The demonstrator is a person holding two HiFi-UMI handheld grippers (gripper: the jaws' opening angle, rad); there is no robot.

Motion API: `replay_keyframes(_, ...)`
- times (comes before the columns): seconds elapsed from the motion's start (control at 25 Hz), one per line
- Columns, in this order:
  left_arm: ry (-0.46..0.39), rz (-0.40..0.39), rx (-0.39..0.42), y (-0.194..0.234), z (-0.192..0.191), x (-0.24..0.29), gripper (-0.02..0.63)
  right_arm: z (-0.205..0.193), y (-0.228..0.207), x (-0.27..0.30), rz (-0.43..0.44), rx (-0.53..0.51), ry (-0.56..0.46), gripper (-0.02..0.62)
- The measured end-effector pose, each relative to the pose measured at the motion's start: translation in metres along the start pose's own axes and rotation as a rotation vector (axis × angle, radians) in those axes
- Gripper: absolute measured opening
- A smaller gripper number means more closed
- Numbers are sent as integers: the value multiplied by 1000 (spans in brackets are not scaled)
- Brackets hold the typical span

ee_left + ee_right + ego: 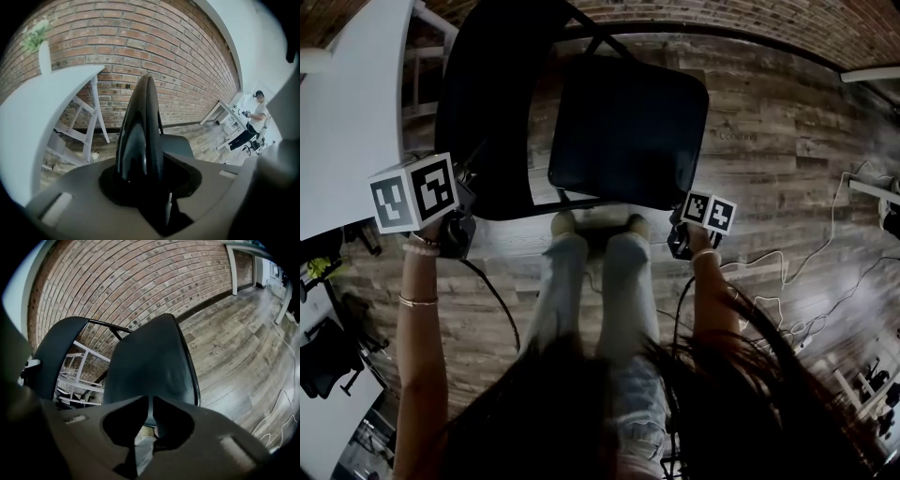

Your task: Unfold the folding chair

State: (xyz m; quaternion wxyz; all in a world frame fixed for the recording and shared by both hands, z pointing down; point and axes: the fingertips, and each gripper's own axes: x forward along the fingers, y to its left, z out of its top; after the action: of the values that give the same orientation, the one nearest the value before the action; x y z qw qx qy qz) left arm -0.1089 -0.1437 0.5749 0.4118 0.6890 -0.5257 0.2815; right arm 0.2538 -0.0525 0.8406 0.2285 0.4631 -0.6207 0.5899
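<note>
Two grips share the work. Your left gripper (150, 183) is clamped across the backrest (140, 136) of the folding chair (572, 122), probably to steady it. Your right gripper (146, 401) is pinched nearly closed on the front rim of the seat (150, 357), apparently to swing it down. Around the chair are a plank floor (234, 357), a white table (42, 112) alongside and a brick wall (154, 42) behind.

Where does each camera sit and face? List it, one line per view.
Head view: on the person's head, looking steeply down at the folding chair; hair, legs, arms, left gripper and right gripper show.
Left gripper view: on that gripper, facing the brick wall along jaws clamping the backrest edge.
Right gripper view: on that gripper, facing the seat, jaws pinched on its near edge.
Shared: chair and brick wall in all three.
</note>
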Motion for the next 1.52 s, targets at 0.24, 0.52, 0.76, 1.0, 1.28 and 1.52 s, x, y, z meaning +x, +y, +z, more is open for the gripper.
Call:
replay_keyframes(0.24,0,-7,6,1,4,3,135,-4,3,3,-3,-4,20,25)
replay_keyframes(0.52,15,5,17,1,-2,5,151,-11,8,1,-1,-1,35,21)
replay_keyframes(0.76,13,34,3,0,-17,-4,174,-15,26,-6,20,2,35,12)
replay_keyframes(1.0,-2,57,-50,1,-38,-12,181,-26,59,-17,66,-10,47,-5)
replay_keyframes(1.28,14,87,-92,2,-56,-23,189,-38,87,-53,84,-62,64,-5)
replay_keyframes(1.52,10,138,-130,1,-68,-33,190,-51,99,-86,75,-122,79,-5)
